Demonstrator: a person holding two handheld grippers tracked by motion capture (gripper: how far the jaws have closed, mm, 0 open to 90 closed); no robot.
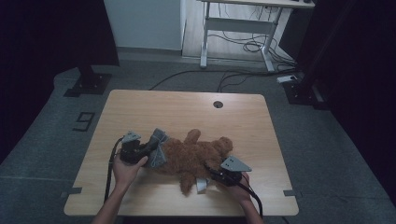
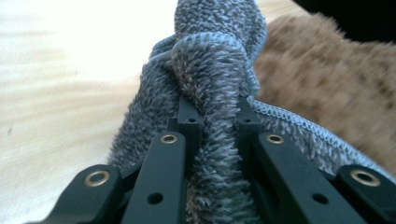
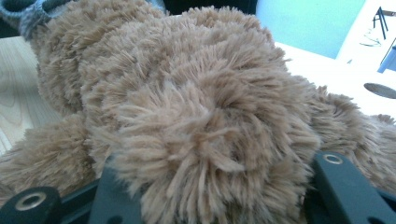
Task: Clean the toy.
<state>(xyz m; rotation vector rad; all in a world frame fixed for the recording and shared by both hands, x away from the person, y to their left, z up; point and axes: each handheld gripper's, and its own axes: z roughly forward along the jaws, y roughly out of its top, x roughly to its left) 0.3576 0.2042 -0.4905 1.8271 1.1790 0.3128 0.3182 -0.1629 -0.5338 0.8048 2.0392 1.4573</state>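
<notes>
We look down on a light wooden table [image 1: 140,107] where a fluffy brown plush teddy bear [image 1: 196,154] lies on its back near the front edge, its head toward the right. A grey-blue terry cloth [image 1: 159,147] wraps the bear's left end, and another piece of grey cloth shows under its front limb. The person's left hand [image 1: 123,170] holds the left gripper [image 1: 148,145], which reaches into the cloth. In the left gripper view, we see its two black jaws closed tight on a bunched ridge of that grey-blue terry cloth [image 2: 210,93], the brown fur [image 2: 336,84] lying just beside it on the right. The right gripper [image 1: 211,171], topped by a grey three-cornered plate, presses against the bear's near side. In the right gripper view, the bear's thick fur [image 3: 196,116] bulges between the jaws; they stand apart on either side of it, touching the fur, though we cannot tell whether they squeeze it.
</notes>
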